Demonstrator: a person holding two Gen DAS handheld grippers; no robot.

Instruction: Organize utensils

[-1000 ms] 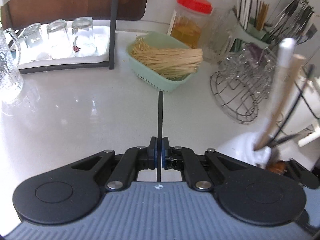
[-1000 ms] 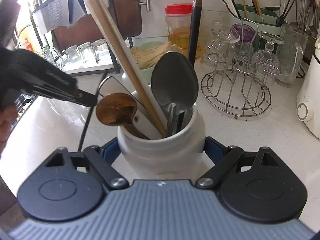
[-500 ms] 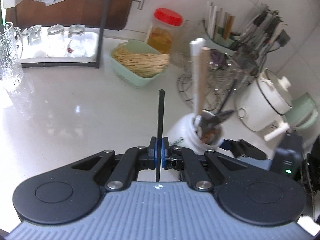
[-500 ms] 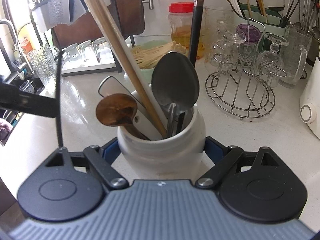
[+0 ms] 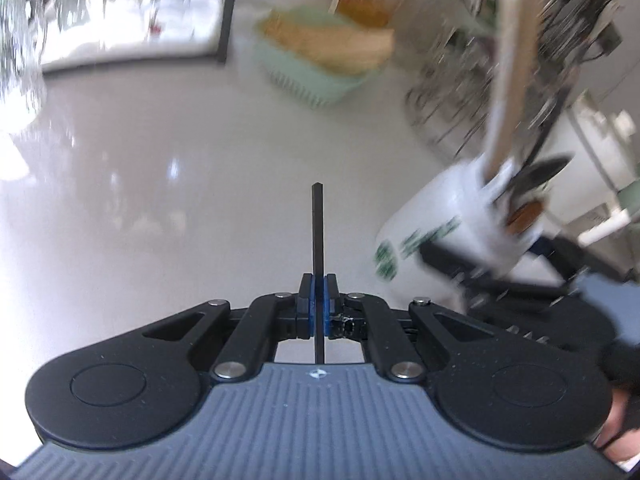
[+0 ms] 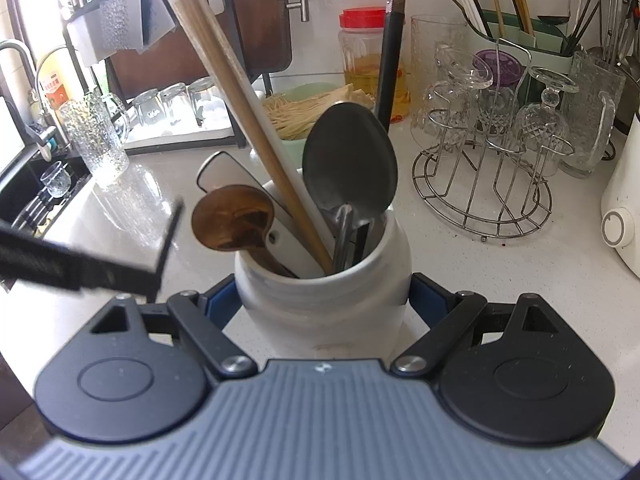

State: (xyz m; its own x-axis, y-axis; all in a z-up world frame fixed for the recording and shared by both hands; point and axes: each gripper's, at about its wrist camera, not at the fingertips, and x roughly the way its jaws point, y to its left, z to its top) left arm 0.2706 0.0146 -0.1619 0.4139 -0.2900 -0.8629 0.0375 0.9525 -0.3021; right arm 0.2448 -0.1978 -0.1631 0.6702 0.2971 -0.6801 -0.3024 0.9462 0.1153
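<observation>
My right gripper (image 6: 323,300) is shut on a white ceramic utensil jar (image 6: 322,304) that stands on the counter. Inside the jar are a wooden spoon (image 6: 232,218), a dark metal spoon (image 6: 350,168), a long wooden handle (image 6: 240,108) and a white utensil. My left gripper (image 5: 319,300) is shut on a thin black chopstick (image 5: 317,240) that points up and away. In the right wrist view that gripper (image 6: 148,276) enters from the left, just left of the jar, with the chopstick (image 6: 170,236) rising from it. The left wrist view is blurred and shows the jar (image 5: 452,224) at right.
A green basket of sticks (image 6: 304,108), a red-lidded jar (image 6: 370,60), a wire rack of glasses (image 6: 492,152), a green utensil caddy (image 6: 524,40), a tray of tumblers (image 6: 172,108), a glass jug (image 6: 94,136) and a white cooker (image 6: 622,208) ring the white counter (image 5: 180,160). The sink lies at left.
My left gripper with the chopstick has dropped and come closer to the jar's left side. The right gripper and the jar have stayed put.
</observation>
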